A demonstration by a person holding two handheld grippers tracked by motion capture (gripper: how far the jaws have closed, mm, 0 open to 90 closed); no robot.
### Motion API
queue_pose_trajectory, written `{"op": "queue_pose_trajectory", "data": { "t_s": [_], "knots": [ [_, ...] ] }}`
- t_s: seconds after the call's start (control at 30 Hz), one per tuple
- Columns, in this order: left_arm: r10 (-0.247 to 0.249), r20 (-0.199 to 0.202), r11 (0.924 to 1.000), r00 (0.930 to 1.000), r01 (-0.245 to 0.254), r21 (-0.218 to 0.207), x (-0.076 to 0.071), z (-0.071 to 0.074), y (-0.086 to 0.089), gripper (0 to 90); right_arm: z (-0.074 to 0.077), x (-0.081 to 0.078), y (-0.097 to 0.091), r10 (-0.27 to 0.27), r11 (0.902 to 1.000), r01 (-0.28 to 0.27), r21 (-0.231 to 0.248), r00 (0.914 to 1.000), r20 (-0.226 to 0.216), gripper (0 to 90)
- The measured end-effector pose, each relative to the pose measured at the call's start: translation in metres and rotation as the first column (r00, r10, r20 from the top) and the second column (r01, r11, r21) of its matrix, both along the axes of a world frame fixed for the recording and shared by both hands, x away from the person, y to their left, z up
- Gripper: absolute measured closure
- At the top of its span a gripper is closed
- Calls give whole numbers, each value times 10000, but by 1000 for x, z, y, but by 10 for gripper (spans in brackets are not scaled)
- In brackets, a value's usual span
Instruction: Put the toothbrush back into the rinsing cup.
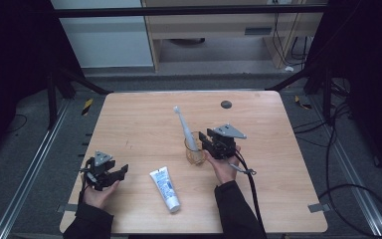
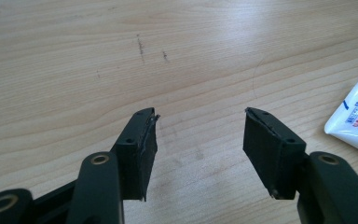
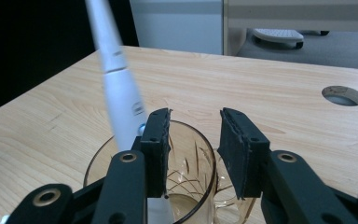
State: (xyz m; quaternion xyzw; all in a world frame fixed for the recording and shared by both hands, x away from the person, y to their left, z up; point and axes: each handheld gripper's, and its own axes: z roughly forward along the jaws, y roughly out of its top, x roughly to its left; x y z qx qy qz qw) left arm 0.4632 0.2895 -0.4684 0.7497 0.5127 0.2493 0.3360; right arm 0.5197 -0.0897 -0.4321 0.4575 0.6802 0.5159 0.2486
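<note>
High view. The left hand-held gripper point(image 1: 115, 175) rests near the worktop's point(image 1: 144, 114) front left corner, jaws apart and holding nothing. The right hand-held gripper point(image 1: 205, 141) sits right of centre at the amber glass mug point(image 1: 195, 151), in which an electric toothbrush point(image 1: 184, 127) stands, leaning toward the far edge; the lean follows from the handle resting against the mug's rim. A toothpaste tube point(image 1: 164, 188) lies flat near the front edge, between the two hands, probably kept within reach for a later step. The worktop is pale wood with a round cable hole point(image 1: 226, 104) near its far edge; a dark metal frame, grey floor, cables and pale cabinets surround it.

Left gripper view. The left hand-held gripper point(image 2: 200, 116) stands wide open over bare wood, nothing between its pads. The toothpaste tube's point(image 2: 356, 119) crimped end lies at the right margin, apart from the jaws. Faint dark scuffs point(image 2: 141, 46) mark the grain.

Right gripper view. The right hand-held gripper point(image 3: 196, 114) is partly open, its jaws straddling the near rim of the glass mug point(image 3: 193, 175): one jaw inside, one outside. Whether the pads press the glass cannot be told. The toothbrush point(image 3: 121, 98) handle rises just beside the inner jaw. Beyond lie the cable hole point(image 3: 343, 95) and a chair base on the floor.
</note>
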Motion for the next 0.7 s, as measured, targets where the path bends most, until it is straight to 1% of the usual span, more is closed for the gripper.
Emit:
{"op": "queue_pose_trajectory", "data": {
  "t_s": [0.03,0.07,0.1,0.17,0.23,0.27,0.3,0.33,0.37,0.4,0.43,0.53,0.57,0.6,0.63,0.67,0.7],
  "knots": [
    [-12,78,10000,10000,11,84,0,0,-1,438,0,0,0,0,10000,0,0,10000,0,619],
    [-122,107,9999,9999,121,82,0,0,-1,437,3,-2,-2,19,10000,-19,57,10000,80,605],
    [-122,107,9999,9999,121,82,0,0,-1,441,3,-2,-2,19,10000,-19,57,10000,80,605],
    [-188,155,9998,9997,186,99,0,-1,-2,444,10,-5,-7,54,10000,-55,45,9999,114,567],
    [-374,-65,9993,9993,373,-43,2,-2,-2,469,14,-7,-11,37,10000,-37,-65,10000,37,543],
    [-380,-82,9993,9992,380,47,2,-3,-3,480,16,-8,-14,39,9999,-39,-107,10000,1,530],
    [-380,-82,9993,9992,380,47,2,-3,-3,486,16,-8,-14,39,9999,-39,-107,10000,1,530],
    [-410,-66,9991,9991,411,138,2,-3,-3,486,17,-9,-16,-8,9998,8,-187,10000,8,522],
    [-427,-46,9990,9991,427,132,1,-3,-3,487,20,-12,-20,-65,9991,60,-419,9999,-127,517],
    [-403,-39,9991,9992,404,119,1,-3,-3,486,20,-13,-22,-72,9987,63,-510,9998,-169,517],
    [-403,-39,9991,9992,404,119,1,-3,-3,482,20,-13,-22,-72,9987,63,-510,9998,-169,517],
    [-387,-48,9992,9992,388,121,1,-2,-4,481,23,-15,-33,-13,9978,-22,-669,9987,-513,516],
    [-387,-48,9992,9992,388,121,1,-2,-4,479,23,-15,-33,-13,9978,-22,-669,9987,-513,516],
    [-361,31,9992,9993,361,156,0,-1,-5,478,25,-17,-39,-106,9961,66,-880,9989,-450,511],
    [-361,31,9992,9993,361,156,0,-1,-5,479,25,-17,-39,-106,9961,66,-880,9989,-450,511],
    [-363,84,9992,9993,362,178,-1,-1,-5,479,27,-19,-42,-168,9952,138,-974,9994,-298,514],
    [-353,173,9993,9992,352,93,-3,1,-5,475,30,-23,-49,-190,9935,158,-1124,9994,-278,510]
  ]
}}
